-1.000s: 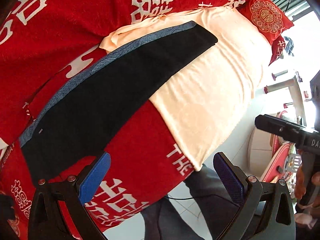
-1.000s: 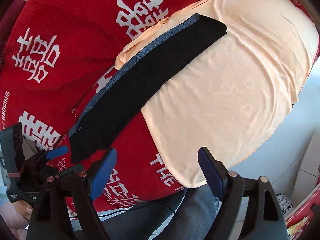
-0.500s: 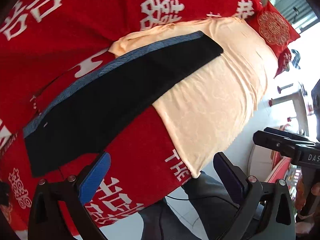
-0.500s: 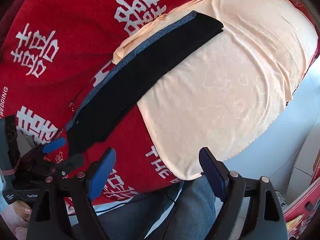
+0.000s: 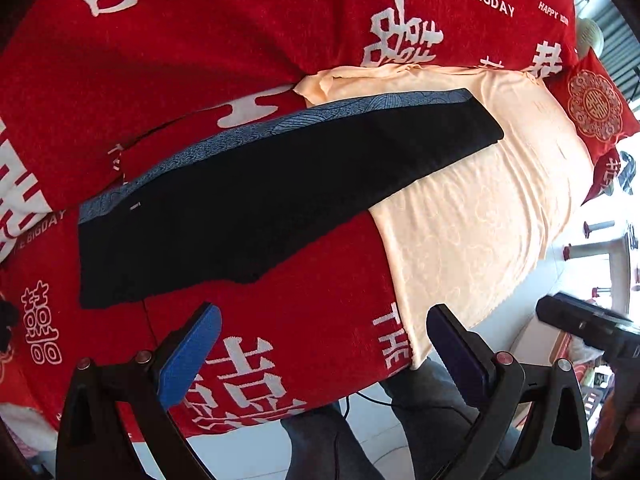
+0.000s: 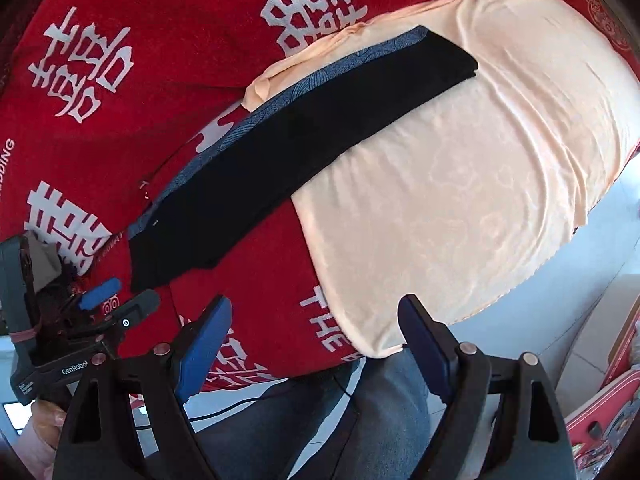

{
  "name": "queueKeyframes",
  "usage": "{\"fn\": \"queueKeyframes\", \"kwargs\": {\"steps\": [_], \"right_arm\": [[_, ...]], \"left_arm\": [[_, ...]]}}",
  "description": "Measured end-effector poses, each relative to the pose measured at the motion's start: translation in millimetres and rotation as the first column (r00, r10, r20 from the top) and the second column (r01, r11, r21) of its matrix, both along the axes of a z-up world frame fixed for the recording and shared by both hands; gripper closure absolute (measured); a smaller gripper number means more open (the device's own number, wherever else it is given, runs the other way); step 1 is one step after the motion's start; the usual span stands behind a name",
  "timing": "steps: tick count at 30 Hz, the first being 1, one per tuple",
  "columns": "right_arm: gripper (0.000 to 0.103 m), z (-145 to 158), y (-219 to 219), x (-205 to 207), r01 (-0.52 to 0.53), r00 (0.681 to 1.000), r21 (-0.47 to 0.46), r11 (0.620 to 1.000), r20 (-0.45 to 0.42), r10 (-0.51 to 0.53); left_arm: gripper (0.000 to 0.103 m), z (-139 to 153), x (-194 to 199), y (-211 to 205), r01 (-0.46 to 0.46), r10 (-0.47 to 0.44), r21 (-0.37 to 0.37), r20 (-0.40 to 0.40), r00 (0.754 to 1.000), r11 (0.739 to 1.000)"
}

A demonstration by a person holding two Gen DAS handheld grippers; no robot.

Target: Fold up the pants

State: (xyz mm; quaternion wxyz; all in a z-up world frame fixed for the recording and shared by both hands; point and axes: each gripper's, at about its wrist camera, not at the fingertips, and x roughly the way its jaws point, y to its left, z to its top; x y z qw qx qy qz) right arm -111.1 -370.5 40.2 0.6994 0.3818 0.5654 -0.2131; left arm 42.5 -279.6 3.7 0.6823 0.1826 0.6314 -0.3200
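**Pants lie flat ahead of two empty grippers**

The black pants (image 5: 280, 196) lie flat as one long narrow strip on the bed, ahead of and above both grippers. A grey-blue patterned band (image 5: 280, 128) runs along their far long edge. The wide end of the strip sits ahead and to the left of the left gripper (image 5: 324, 344), just beyond its left fingertip and not touching it. The narrow end reaches away to the upper right and rests on a peach sheet (image 5: 472, 232). In the right wrist view the pants (image 6: 304, 152) run the same way, wide end ahead-left of the right gripper (image 6: 316, 328), narrow end far up and to the right.

Both grippers are spread wide with nothing between their blue pads (image 5: 192, 352), and both hang clear of the cloth at the near edge of the bed.

Under the pants and the peach sheet (image 6: 460, 200) is a red blanket (image 5: 180, 60) printed with white characters and words. A red cushion (image 5: 596, 108) lies far to the right of the left gripper. Below the grippers the person's jeans (image 6: 400, 400) show over a pale floor. The left gripper's body (image 6: 80, 328) appears to the left of the right gripper.
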Motion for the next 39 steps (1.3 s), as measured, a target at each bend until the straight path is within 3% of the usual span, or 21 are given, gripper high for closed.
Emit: {"fn": "queueKeyframes", "kwargs": {"steps": [10, 18, 25, 39], "right_arm": [[0.016, -28.2, -1.4, -7.8, 0.042, 0.999, 0.091, 0.995, -0.007, -0.041], [0.016, -52.6, -92.3, -8.4, 0.065, 0.998, 0.16, 0.985, 0.018, -0.068], [0.016, -75.3, -176.7, -9.8, 0.047, 0.999, 0.167, 0.985, 0.01, -0.049], [0.016, -141.4, -253.7, -11.8, 0.066, 0.997, 0.224, 0.972, 0.031, -0.075]], "left_arm": [[0.0, -12.8, 7.0, -26.8, -0.065, 0.065, 0.069, 0.004, 0.998, 0.995], [0.0, -41.5, 8.0, -96.0, -0.098, 0.096, 0.168, 0.017, 0.995, 0.981], [0.0, -69.1, -2.9, -148.3, -0.102, 0.097, 0.218, 0.034, 0.995, 0.971], [0.0, -135.3, -2.4, -194.3, -0.1, 0.096, 0.281, 0.03, 0.995, 0.954]]}}
